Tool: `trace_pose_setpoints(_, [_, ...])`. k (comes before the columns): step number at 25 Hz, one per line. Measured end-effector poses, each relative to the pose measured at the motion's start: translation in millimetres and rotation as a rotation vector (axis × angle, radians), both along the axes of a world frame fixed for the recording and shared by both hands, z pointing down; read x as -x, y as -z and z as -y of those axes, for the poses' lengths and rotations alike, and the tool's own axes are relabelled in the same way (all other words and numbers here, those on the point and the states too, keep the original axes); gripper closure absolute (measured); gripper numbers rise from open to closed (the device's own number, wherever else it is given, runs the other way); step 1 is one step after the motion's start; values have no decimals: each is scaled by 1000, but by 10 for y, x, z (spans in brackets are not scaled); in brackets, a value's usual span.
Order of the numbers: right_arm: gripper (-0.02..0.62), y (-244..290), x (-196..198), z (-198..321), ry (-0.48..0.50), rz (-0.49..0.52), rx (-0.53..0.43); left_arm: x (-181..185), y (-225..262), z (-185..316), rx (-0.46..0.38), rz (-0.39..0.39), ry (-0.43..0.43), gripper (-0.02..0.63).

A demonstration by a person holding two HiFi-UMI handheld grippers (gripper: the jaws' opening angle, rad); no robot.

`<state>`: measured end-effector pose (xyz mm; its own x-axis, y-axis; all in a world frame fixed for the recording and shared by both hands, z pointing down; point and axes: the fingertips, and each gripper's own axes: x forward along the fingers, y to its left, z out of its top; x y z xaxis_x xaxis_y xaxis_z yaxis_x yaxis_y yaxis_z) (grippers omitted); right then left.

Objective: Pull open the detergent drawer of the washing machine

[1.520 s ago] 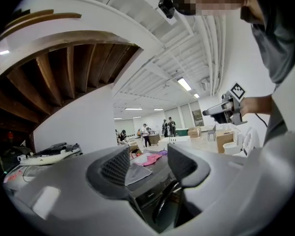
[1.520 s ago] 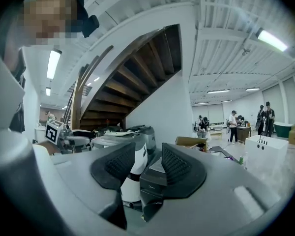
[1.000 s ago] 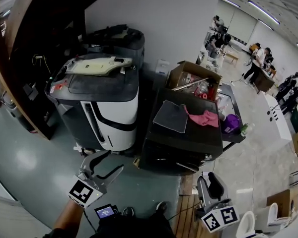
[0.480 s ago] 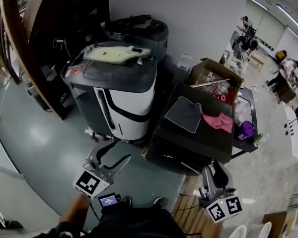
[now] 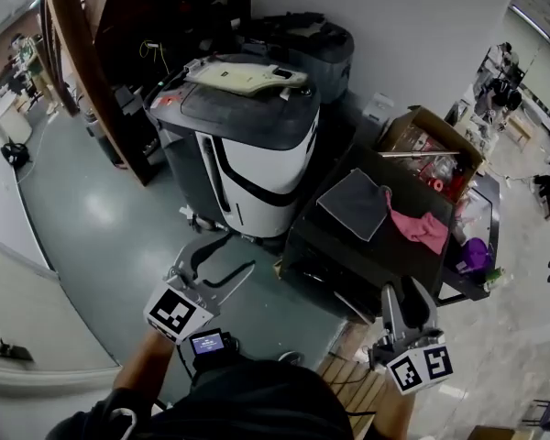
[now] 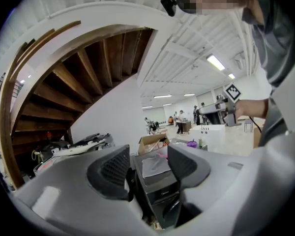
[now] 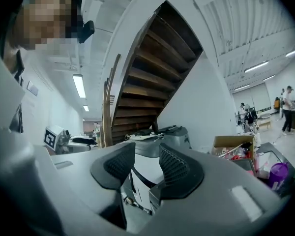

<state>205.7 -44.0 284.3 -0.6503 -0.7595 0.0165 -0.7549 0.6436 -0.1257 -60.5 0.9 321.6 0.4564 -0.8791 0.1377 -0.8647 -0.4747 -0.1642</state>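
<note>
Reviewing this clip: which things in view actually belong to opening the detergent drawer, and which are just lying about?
For the job:
- black front-loading machine, apparently the washer; its drawer can't be made out
- left claw, open and empty
- right claw, open and empty

Lying about:
- grey cloth
- pink cloth
- cardboard box
- white-and-grey machine
- purple container

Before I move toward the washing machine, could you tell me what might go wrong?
The white machine and the black machine stand side by side; the left gripper and right gripper, both open and empty, could approach the wrong one. The pink cloth and grey cloth loose on the black machine might snag or slide off.
</note>
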Motion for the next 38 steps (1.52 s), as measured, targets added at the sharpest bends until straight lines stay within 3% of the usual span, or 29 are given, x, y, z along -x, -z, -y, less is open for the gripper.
trace_pose_setpoints(8, [443, -68, -411, 154, 49, 19, 12, -482, -80, 81, -10, 3, 15, 342])
trace_pose_setpoints(14, [443, -121, -574, 175, 28, 30, 34, -668, -276, 255, 32, -63, -36, 342])
trace_pose_setpoints(20, [443, -140, -697, 170, -51, 16, 40, -715, -638, 573, 106, -81, -93, 342])
trace_pose_setpoints(24, [443, -158, -759, 199, -116, -21, 52, -773, -925, 921, 152, -135, -152, 342])
trace_pose_setpoints(38, [443, -296, -242, 608, -246, -92, 41, -512, -1562, 1669, 204, -204, -261, 342])
